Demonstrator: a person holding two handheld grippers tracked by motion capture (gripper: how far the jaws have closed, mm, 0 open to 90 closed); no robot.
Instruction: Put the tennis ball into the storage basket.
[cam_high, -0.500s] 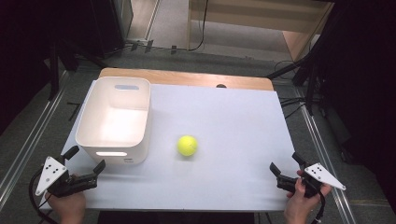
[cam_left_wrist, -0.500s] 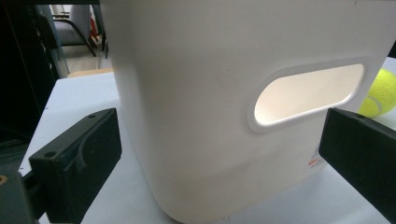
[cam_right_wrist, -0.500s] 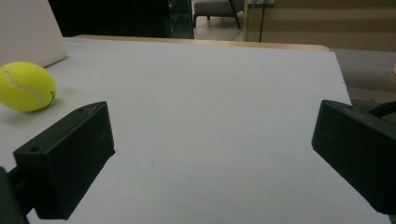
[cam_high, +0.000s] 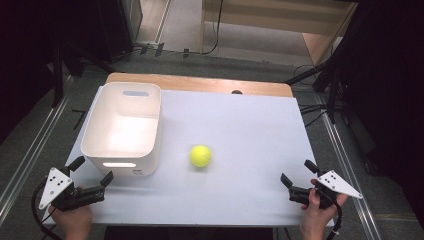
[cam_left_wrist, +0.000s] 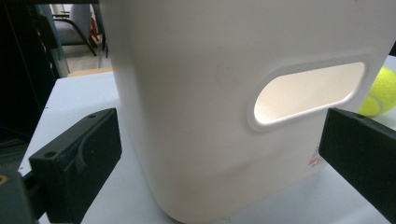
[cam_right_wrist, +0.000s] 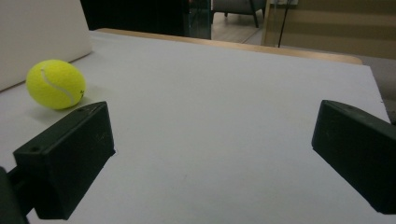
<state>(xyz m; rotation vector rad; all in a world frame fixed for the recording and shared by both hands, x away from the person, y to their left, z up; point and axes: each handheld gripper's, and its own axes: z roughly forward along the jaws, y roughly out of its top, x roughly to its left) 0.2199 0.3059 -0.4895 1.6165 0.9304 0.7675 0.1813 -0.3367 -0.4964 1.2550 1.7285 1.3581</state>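
On the white table (cam_high: 250, 130) a yellow tennis ball (cam_high: 200, 155) sits near the middle, just to the right of a white plastic bin (cam_high: 122, 129) and apart from it. That bin stands upright on the left half of the table, empty inside as far as the high view shows, with an oval handle slot cut into its near wall and another in its far wall. At the near left corner a hand (cam_high: 75, 222) holds the left gripper (cam_high: 91, 176), its jaws spread wide with nothing between them, pointing at the bin's near wall and stopping just short of it. From the left gripper view the bin's wall (cam_left_wrist: 210, 116) is close ahead with the handle slot (cam_left_wrist: 308, 93) to the right of centre, and a slice of the ball (cam_left_wrist: 380, 91) peeks past the bin's right edge. At the near right corner the other hand (cam_high: 315, 215) holds the right gripper (cam_high: 296, 174), jaws likewise parted and empty, well apart from the ball. Its own view looks across bare table (cam_right_wrist: 224, 116) with the ball (cam_right_wrist: 55, 84) far to the left, beside the bin's side wall (cam_right_wrist: 42, 37). Behind the table lies a wooden edge (cam_high: 200, 82)
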